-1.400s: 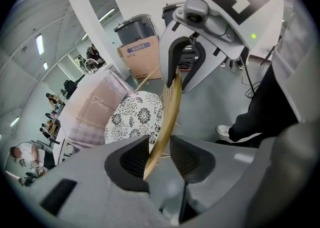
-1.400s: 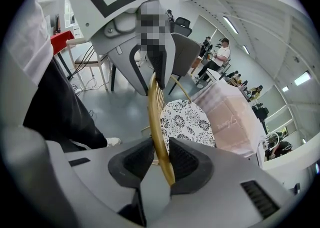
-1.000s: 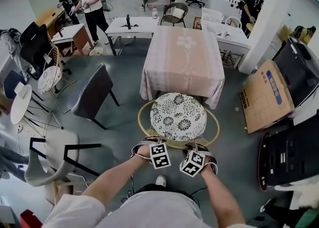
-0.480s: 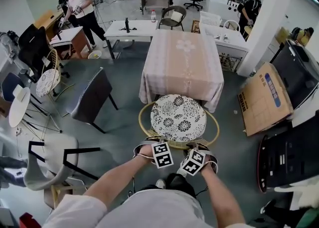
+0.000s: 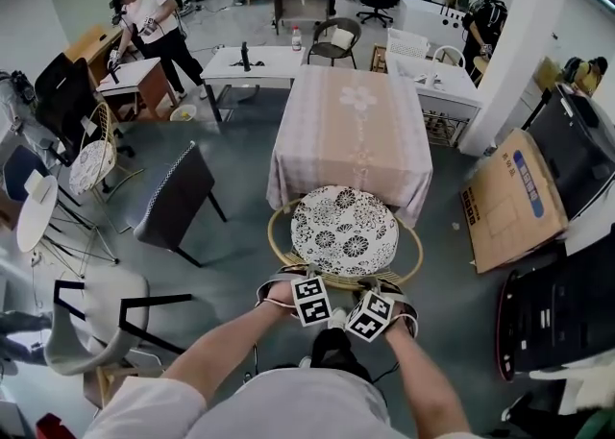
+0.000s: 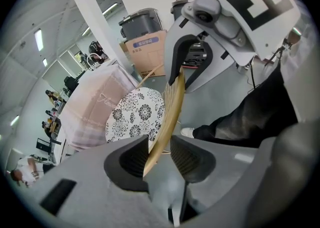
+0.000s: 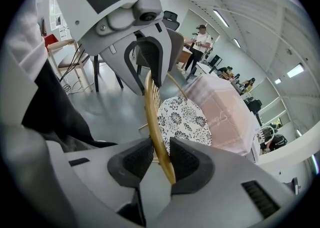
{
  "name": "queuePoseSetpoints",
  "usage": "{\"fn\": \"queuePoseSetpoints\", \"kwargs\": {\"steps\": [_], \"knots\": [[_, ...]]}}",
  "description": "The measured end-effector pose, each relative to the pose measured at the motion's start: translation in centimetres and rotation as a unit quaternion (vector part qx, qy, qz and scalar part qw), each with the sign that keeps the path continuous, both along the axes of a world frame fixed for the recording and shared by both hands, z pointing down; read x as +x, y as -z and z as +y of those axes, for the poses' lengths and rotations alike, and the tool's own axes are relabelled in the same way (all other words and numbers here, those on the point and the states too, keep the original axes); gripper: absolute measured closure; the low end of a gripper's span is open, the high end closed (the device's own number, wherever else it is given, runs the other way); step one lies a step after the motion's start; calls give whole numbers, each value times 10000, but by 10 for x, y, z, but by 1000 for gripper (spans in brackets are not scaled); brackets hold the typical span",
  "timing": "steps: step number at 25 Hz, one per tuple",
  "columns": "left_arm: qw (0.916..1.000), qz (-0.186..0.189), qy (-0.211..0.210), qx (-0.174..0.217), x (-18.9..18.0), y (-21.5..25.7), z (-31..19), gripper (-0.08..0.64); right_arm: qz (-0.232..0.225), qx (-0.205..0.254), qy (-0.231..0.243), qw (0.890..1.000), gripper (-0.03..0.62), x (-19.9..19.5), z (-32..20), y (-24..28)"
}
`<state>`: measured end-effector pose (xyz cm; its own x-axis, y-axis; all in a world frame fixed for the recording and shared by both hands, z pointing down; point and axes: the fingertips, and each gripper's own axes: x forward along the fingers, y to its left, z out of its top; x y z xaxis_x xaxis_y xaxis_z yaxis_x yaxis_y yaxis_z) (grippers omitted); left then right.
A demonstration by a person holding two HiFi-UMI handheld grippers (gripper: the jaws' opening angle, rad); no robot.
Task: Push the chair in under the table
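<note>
Though its legs are hidden under the black-and-white floral cushion (image 5: 343,229), the round tan rattan chair (image 5: 415,253) has its near rim (image 7: 150,103) clamped by left gripper (image 5: 291,281) and right gripper (image 5: 381,286).

Head view steeply downward; 2 close gripper views facing each other; chair (image 5: 344,231) in all 3.

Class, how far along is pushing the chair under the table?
Done: left gripper and right gripper clamp the chair's back rim. In hand: the cushion's front reaches the tablecloth. Left: most of the cushion lies outside it; push it under.
</note>
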<state>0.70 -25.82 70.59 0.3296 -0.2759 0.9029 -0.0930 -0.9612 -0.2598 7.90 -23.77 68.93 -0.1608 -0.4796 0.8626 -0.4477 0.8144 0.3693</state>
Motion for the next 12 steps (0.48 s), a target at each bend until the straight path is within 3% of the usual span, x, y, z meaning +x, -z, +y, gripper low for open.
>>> {"fn": "queuePoseSetpoints", "kwargs": {"steps": [12], "knots": [[9999,54,108,57,19,1,-60,425,16,-61,92,9999,505,18,-59,0]]}}
